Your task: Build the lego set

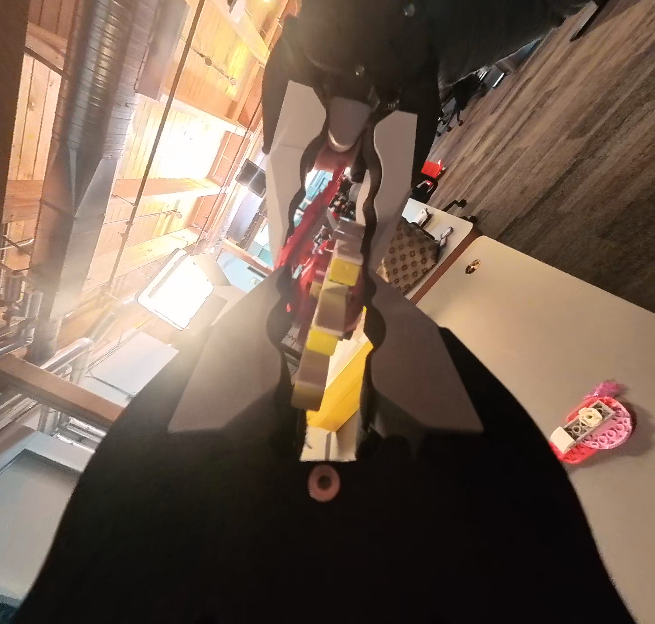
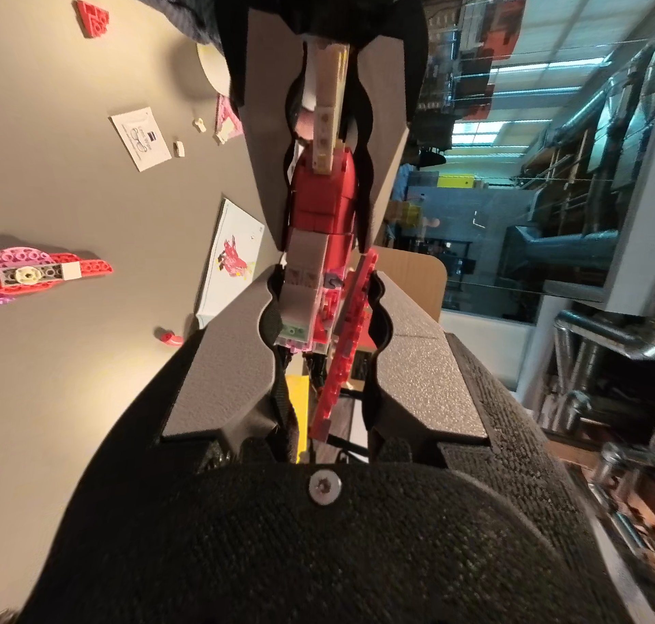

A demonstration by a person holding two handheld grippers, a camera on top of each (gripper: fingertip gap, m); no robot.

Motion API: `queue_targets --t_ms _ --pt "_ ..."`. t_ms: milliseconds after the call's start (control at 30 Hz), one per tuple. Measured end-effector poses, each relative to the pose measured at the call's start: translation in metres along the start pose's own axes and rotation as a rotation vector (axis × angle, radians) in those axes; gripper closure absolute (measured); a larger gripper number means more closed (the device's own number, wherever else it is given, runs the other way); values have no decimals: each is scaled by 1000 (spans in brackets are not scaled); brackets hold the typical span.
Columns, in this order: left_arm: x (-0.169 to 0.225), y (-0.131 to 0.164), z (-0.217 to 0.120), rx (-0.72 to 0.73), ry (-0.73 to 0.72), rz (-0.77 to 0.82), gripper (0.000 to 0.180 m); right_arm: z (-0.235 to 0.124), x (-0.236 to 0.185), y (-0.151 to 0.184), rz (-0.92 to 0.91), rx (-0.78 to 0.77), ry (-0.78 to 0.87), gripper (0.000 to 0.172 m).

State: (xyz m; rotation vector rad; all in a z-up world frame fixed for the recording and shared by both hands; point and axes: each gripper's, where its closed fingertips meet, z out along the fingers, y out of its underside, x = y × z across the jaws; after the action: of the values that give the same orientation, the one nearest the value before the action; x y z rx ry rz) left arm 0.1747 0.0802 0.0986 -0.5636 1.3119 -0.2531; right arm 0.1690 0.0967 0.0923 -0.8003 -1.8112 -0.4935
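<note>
Both hand-held grippers close on one red brick model [image 2: 320, 209] at frame centre, above the counter [image 2: 106, 199]: the right hand-held gripper [image 2: 324, 280] pinches its grey-and-red body, the left hand-held gripper [image 1: 326, 284] its grey-and-yellow strip [image 1: 333, 309]. Judged from this, keeping both grips square should spare the joints any twisting

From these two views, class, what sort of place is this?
Probably a loft-style office or workshop: timber ceiling with exposed ducting, wheeled office chairs on a wood floor, and a pale table scattered with toy bricks beside an instruction booklet.
</note>
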Motion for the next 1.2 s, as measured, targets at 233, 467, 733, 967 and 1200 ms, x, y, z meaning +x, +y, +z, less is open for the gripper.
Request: queue_targets --t_ms 233,467,733,967,1200 --pt "0 3 1 -43 -8 36 145 1 0 3 -61 -44 10 126" --pt "-1 8 3 -109 -28 82 146 3 1 8 -127 -135 24 126" --pt "0 18 8 -193 -47 139 145 7 0 18 -174 -253 27 126" --pt "2 13 7 -93 -15 49 145 6 -4 13 13 -77 -76 127" --pt "1 19 9 -119 -29 56 144 10 -3 18 -11 -104 -36 127"
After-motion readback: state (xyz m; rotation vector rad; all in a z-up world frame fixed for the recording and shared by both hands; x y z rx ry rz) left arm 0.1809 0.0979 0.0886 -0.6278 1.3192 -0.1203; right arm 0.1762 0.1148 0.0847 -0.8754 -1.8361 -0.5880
